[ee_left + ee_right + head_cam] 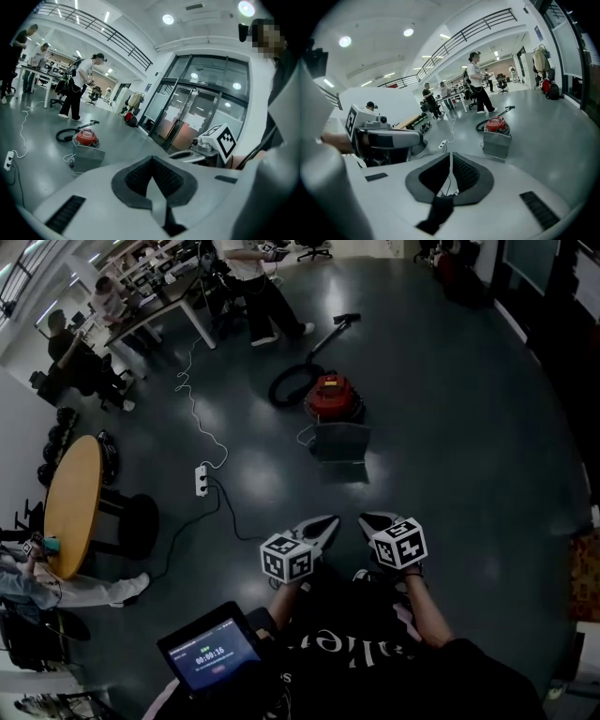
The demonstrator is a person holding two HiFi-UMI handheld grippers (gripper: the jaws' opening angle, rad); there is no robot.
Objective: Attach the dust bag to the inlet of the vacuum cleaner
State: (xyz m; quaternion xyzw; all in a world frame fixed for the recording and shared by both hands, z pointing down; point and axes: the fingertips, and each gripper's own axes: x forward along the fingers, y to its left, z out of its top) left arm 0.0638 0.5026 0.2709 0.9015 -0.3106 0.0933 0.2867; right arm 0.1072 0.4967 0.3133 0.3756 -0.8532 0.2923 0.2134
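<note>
well apart from vacuum cleaner [333, 396] and grey dust bag [339, 442] at its front, before fitting or after; left tongs [323, 526], right tongs [372, 521] shut, empty.

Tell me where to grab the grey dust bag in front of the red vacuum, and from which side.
Probably its top edge, coming from above on the near side. The dust bag seems to stand upright with a flat face toward us, so that upper edge is free to pinch, while the vacuum cleaner sits close behind it.
</note>
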